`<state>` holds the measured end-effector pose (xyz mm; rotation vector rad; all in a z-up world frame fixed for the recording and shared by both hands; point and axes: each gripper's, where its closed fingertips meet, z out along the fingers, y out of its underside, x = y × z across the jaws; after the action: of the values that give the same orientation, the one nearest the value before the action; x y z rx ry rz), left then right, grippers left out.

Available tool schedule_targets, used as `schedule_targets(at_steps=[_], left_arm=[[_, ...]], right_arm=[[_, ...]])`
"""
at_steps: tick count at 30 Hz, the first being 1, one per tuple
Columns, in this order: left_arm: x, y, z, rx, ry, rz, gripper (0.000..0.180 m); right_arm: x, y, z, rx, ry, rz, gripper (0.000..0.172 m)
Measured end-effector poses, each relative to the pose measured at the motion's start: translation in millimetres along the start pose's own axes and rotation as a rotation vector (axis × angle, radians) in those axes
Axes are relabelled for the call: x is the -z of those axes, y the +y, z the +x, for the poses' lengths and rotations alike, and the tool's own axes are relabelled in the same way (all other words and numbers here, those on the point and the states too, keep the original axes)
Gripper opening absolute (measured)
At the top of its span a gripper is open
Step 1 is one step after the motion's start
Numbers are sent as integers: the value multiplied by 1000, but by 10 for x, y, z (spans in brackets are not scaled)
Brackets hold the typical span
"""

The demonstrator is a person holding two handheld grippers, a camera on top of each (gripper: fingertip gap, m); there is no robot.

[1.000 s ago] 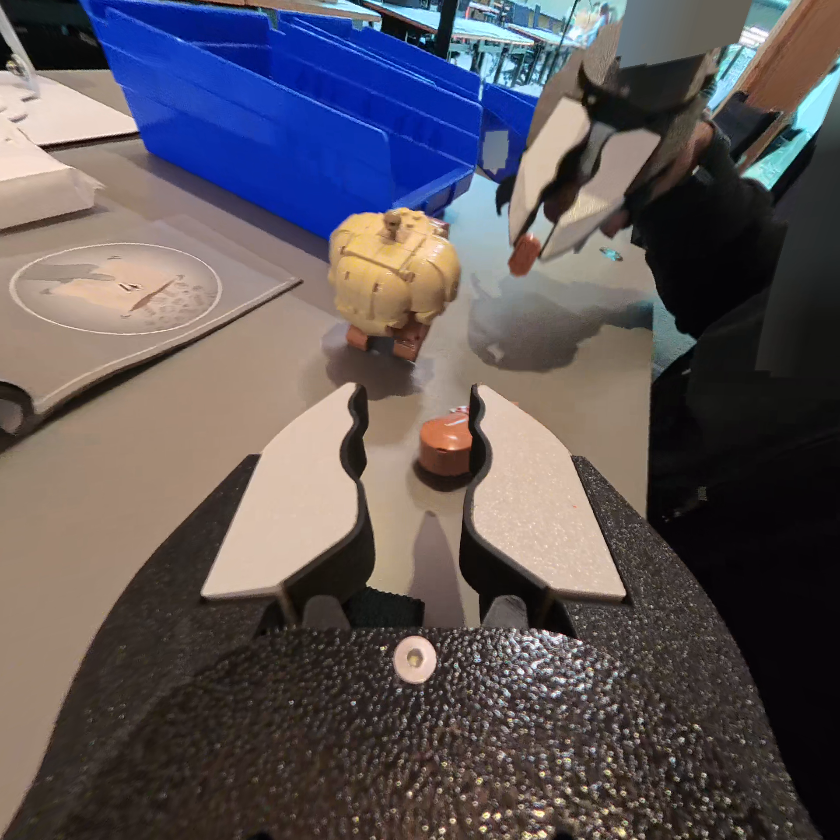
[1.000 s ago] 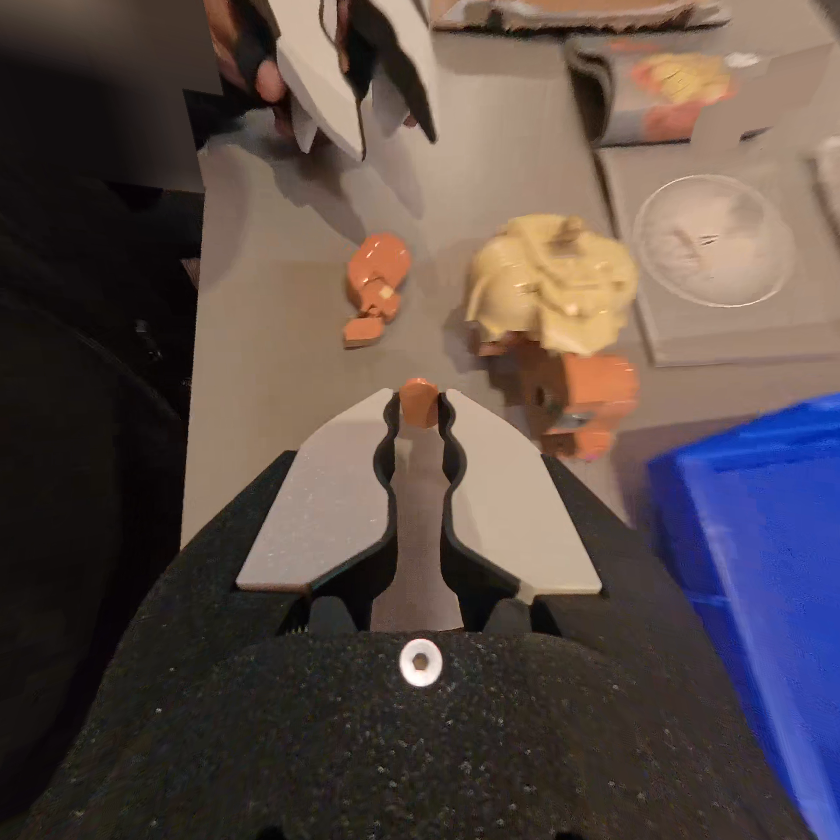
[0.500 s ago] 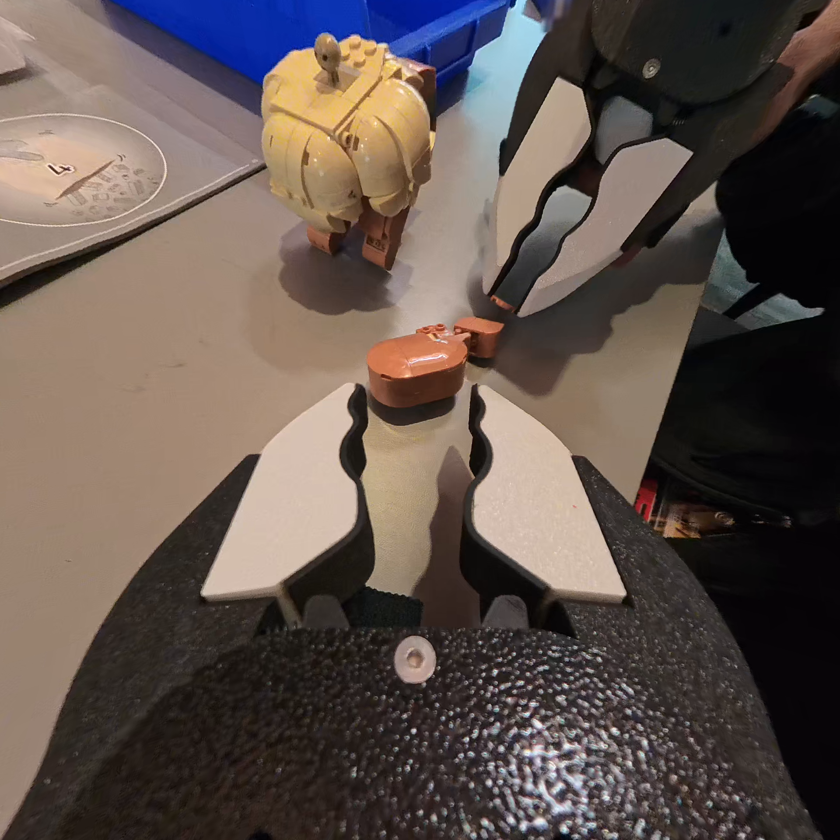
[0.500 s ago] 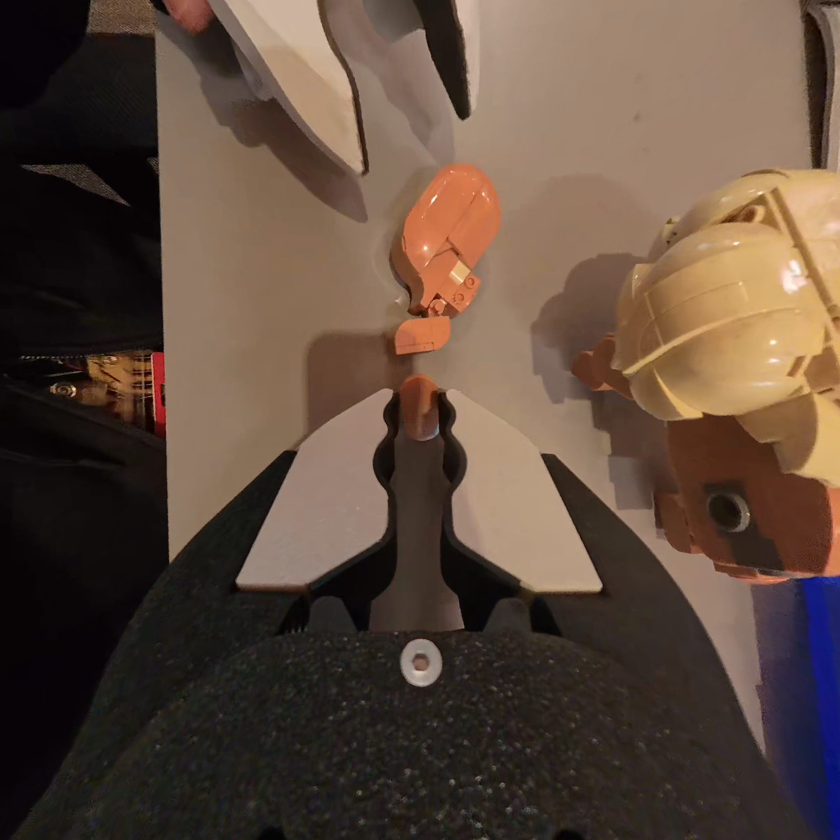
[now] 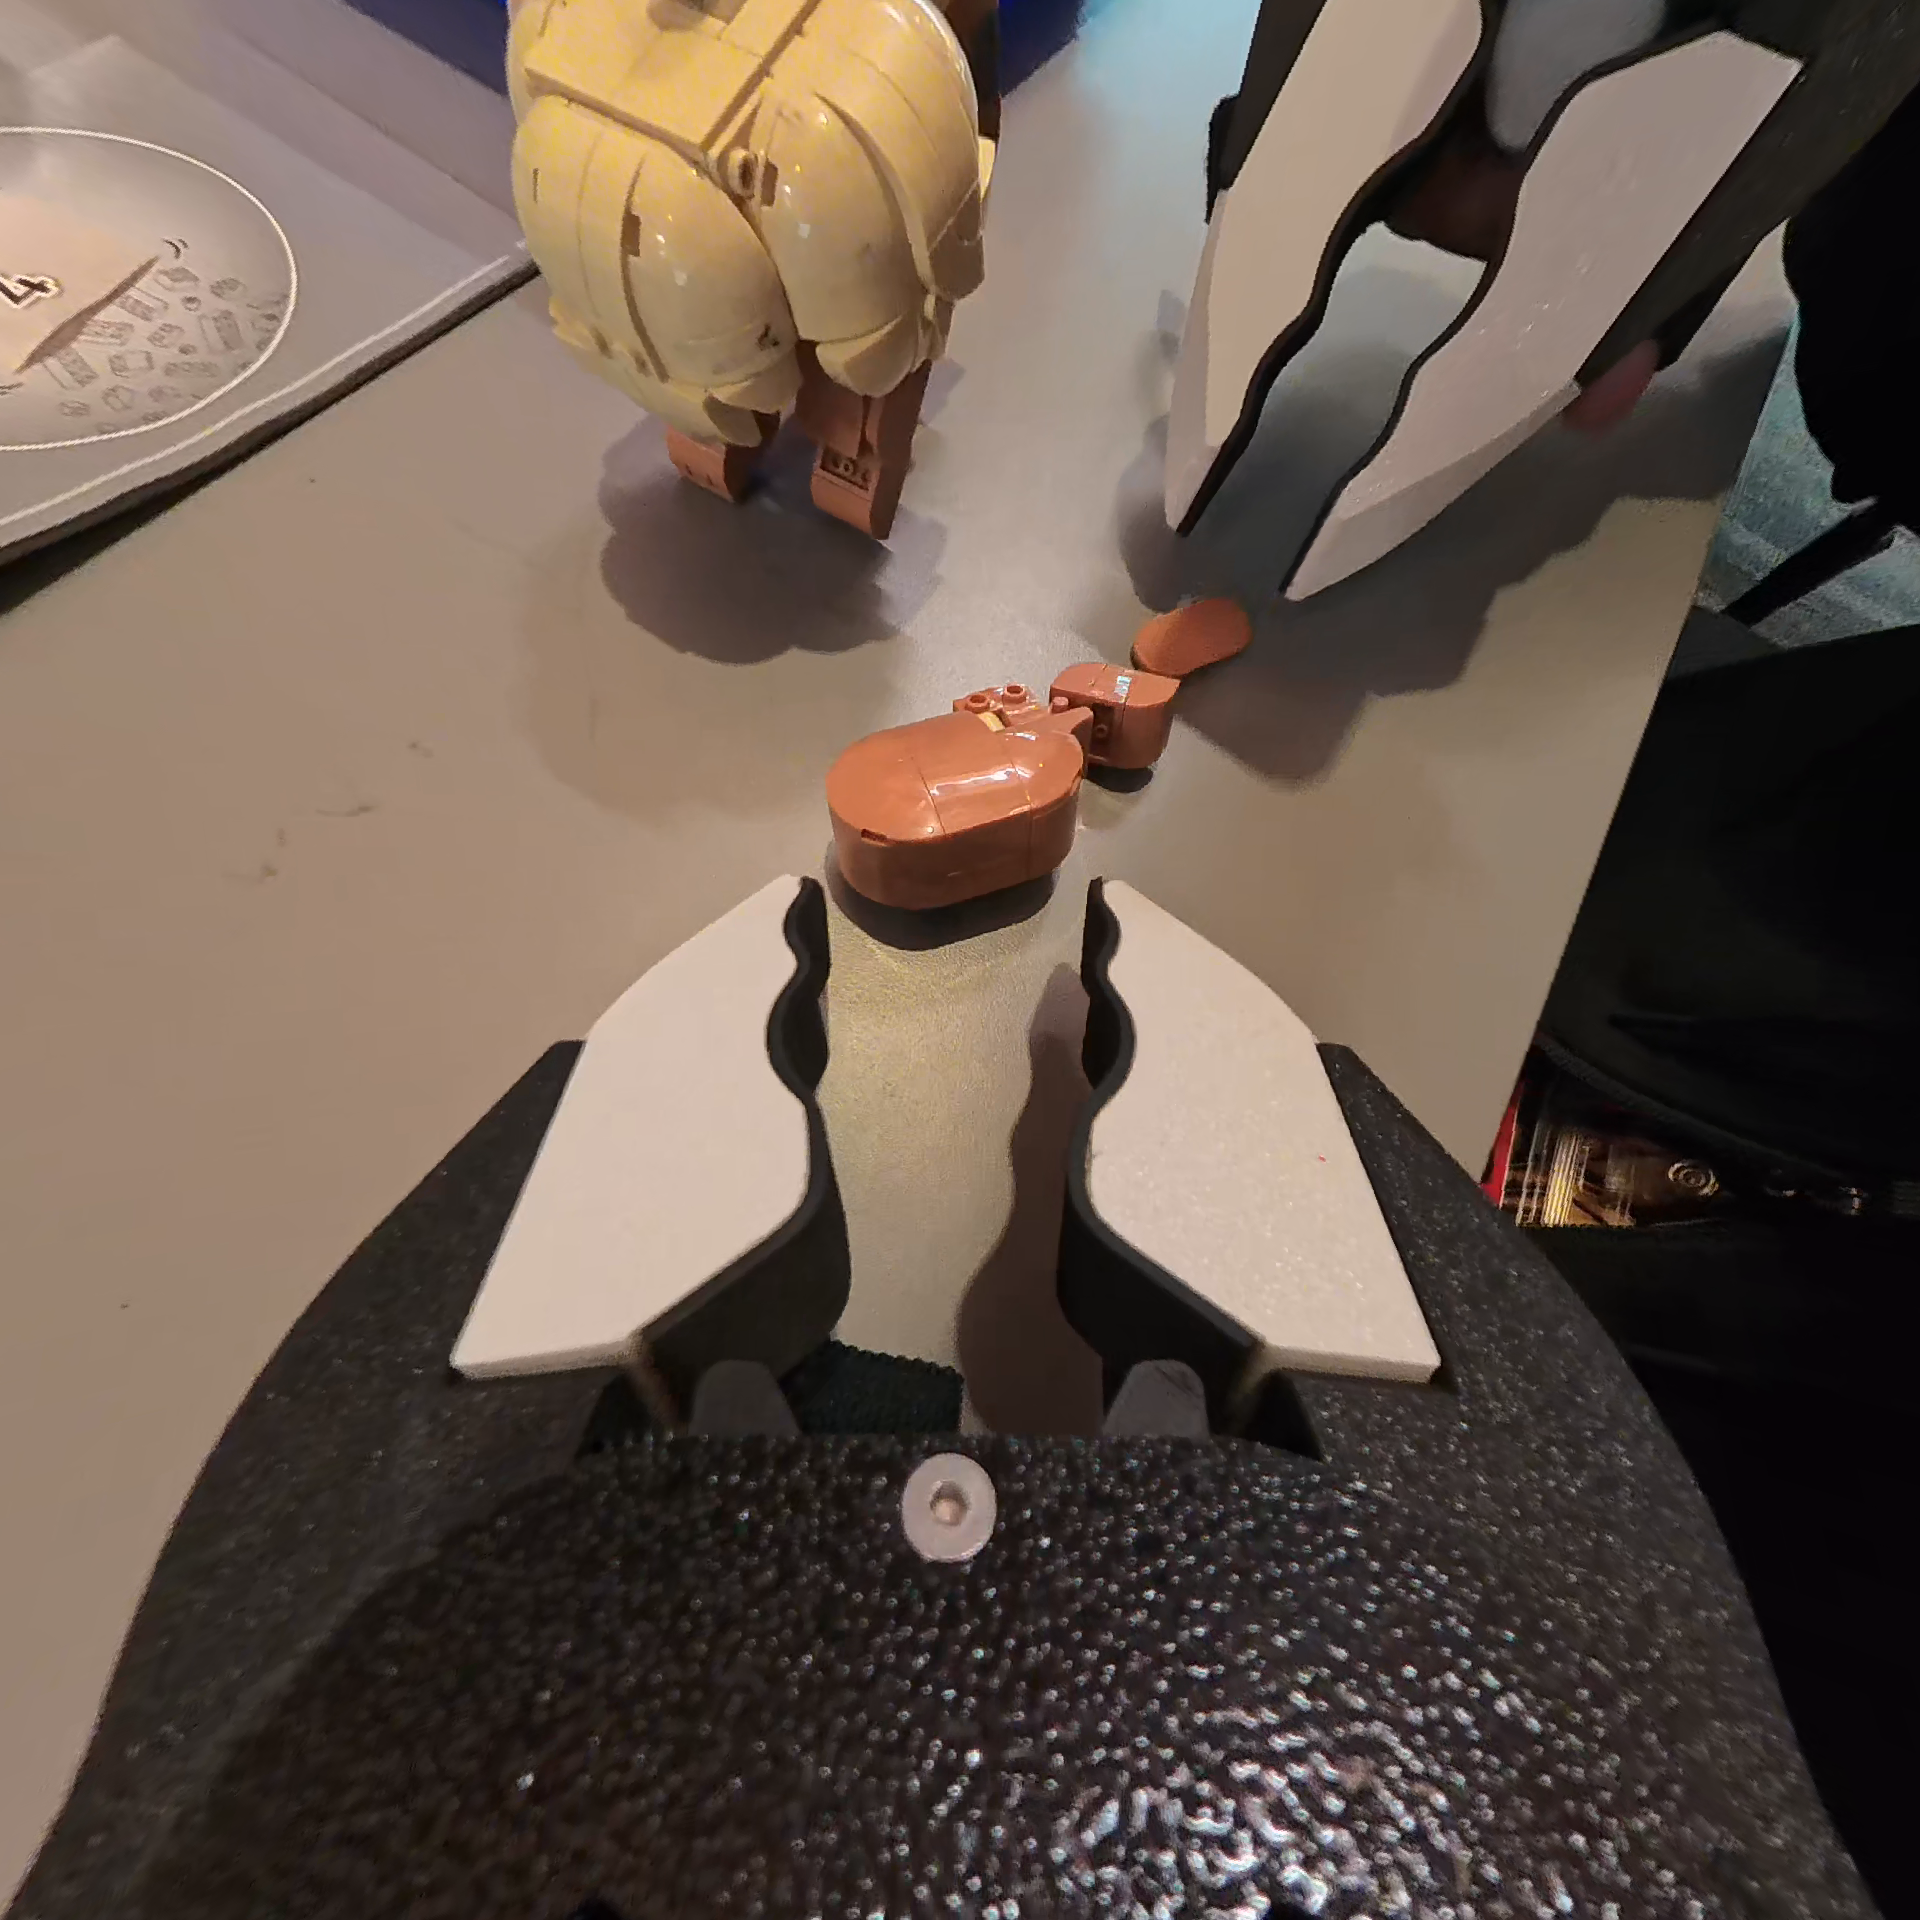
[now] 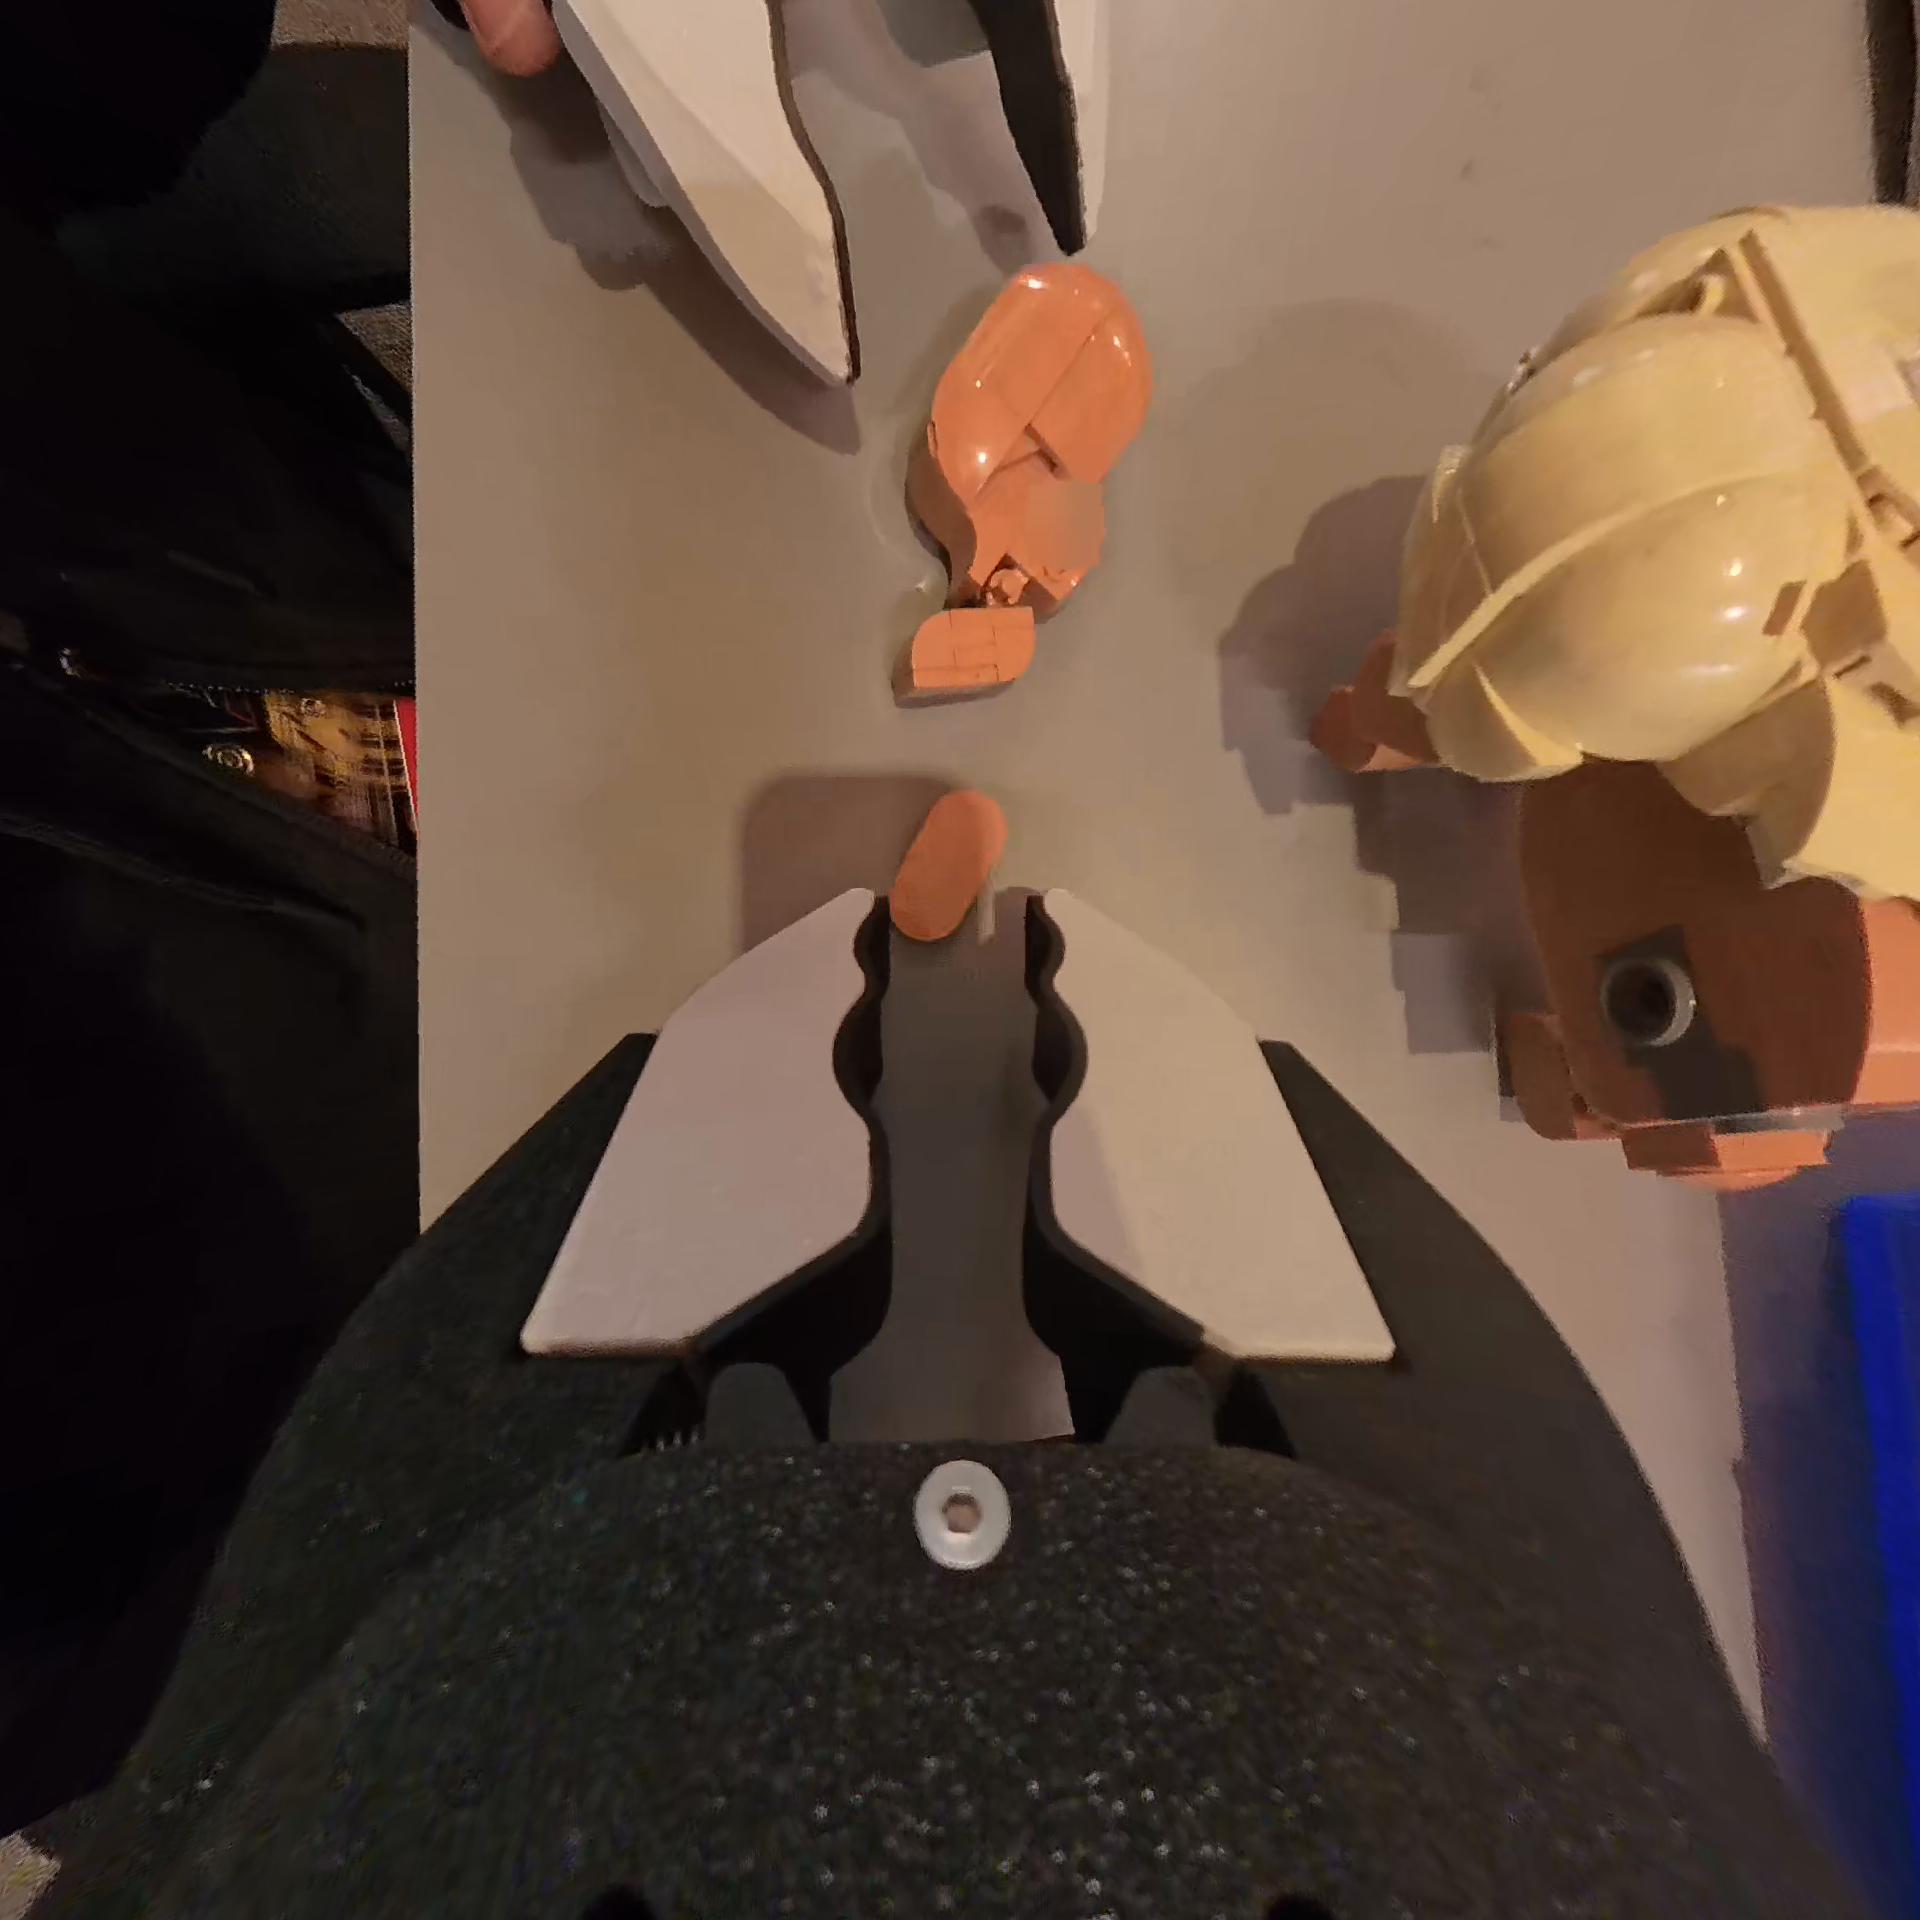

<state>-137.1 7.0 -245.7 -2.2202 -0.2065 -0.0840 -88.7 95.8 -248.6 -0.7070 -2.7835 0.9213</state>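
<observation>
L gripper (image 5: 951, 894) jaws open behind brown brick piece (image 5: 951, 810), R gripper (image 6: 961, 909) jaws open, small brown tile (image 6: 948, 868) loose at tips, booklet (image 5: 156, 312) w/ printed numeral.

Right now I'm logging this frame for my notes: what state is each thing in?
Left gripper: open, holding nothing.
Right gripper: open, small brown oval piece lying at its tips.
Brown rounded brick part: lying on table, ungripped.
Cream brick figure: standing upright.
Booklet: lying flat.
</observation>
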Motion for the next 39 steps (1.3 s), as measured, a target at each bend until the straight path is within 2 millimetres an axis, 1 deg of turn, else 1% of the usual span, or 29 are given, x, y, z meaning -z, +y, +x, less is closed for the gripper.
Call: schedule_targets(at_steps=[5,8,12,16,19,22,23,24,31,39], left_arm=[[-26,-8,-10,-7,-7,-9,50],[-59,-17,4,-23,-9,-20,53],[-114,-16,-1,-37,-10,-48,54],[-176,-39,-32,-74,-10,-68,55],[-211,-32,-17,-108,19,-90,48],[-222,-28,6,-127,46,-97,47],[-222,-28,12,-129,51,-98,47],[-222,-27,17,-130,56,-99,47],[-214,-19,33,-124,80,-98,47],[-189,-54,20,-66,125,-67,47]], right_arm=[[-86,65,-29,4,-52,-37,31],[-139,40,-63,7,-79,-28,31],[-170,2,-23,-12,-58,-20,22],[-180,-10,-9,-31,-47,-14,19],[-180,-14,-25,-47,-62,1,16],[-184,-23,-53,-61,-84,23,14],[-183,-27,-58,-66,-89,31,12],[-180,-31,-60,-71,-93,39,1],[-181,-34,-62,-87,-119,70,0],[-198,-58,-52,-97,-152,89,0]])
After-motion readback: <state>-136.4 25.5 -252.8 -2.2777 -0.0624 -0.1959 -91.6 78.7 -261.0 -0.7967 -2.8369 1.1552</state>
